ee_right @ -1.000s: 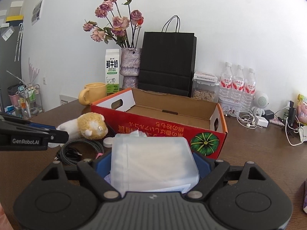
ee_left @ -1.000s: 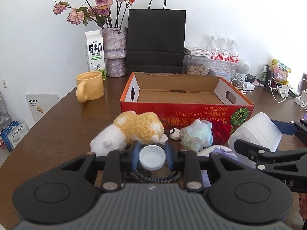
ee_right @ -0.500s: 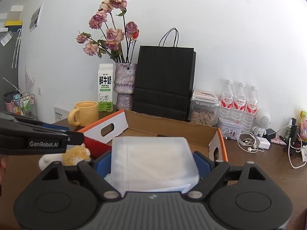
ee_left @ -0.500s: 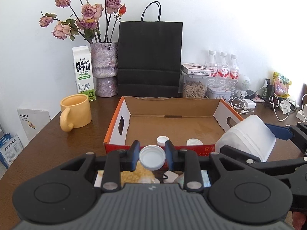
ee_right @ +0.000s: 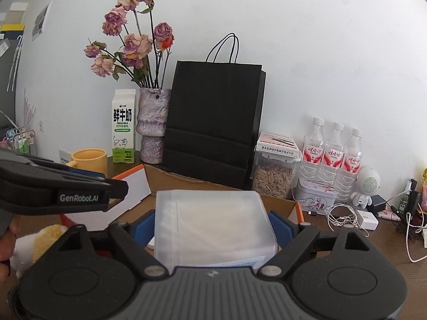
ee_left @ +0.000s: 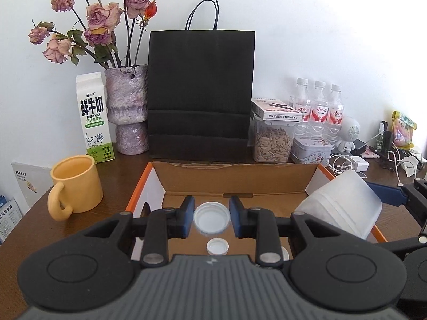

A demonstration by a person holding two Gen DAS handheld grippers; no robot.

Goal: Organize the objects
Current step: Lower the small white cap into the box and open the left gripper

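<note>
A: What stands along the back edge of the dark wooden table (ee_left: 32, 229), from the left?

B: A white and green milk carton (ee_left: 94, 118), a mottled purple vase of dried roses (ee_left: 127, 108), a tall black paper bag (ee_left: 200, 94), a clear jar of seeds (ee_left: 272, 140) with a flat white box on its lid, then three water bottles (ee_left: 316, 106). A yellow ceramic mug (ee_left: 75, 185) sits near the left edge, in front of the carton.

A: And the open orange-rimmed cardboard box (ee_left: 234, 177)?

B: It sits mid-table, in front of the bag. A small white bottle cap (ee_left: 217, 246) lies on its floor, with a second one seemingly at its right, mostly hidden.

A: The left gripper (ee_left: 211, 217)?

B: Above the box, its blue pads are pinched on a round white plastic lid (ee_left: 211, 218).

A: The right gripper (ee_right: 213, 226)?

B: Its jaws stand wide, clamped on the sides of a frosted translucent plastic container (ee_right: 213, 226), held over the box's right end. In the right wrist view a yellow and white plush toy (ee_right: 45, 240) shows at the lower left, outside the box.
</note>
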